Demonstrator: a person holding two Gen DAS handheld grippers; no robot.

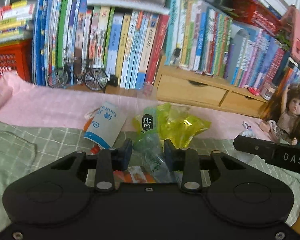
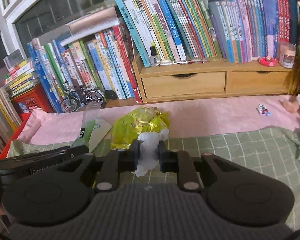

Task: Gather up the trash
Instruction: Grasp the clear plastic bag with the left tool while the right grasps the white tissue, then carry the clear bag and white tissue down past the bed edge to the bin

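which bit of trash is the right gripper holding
The crumpled white tissue, pinched in the right gripper's jaws; the yellow-green wrapper and white-blue packet lie beyond them.

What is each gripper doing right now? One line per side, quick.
Left gripper: jaws closed on a green plastic wrapper.
Right gripper: jaws closed on a crumpled white tissue.

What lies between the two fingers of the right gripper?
A crumpled white tissue lies there, pinched by the right gripper; the right wrist view shows this.
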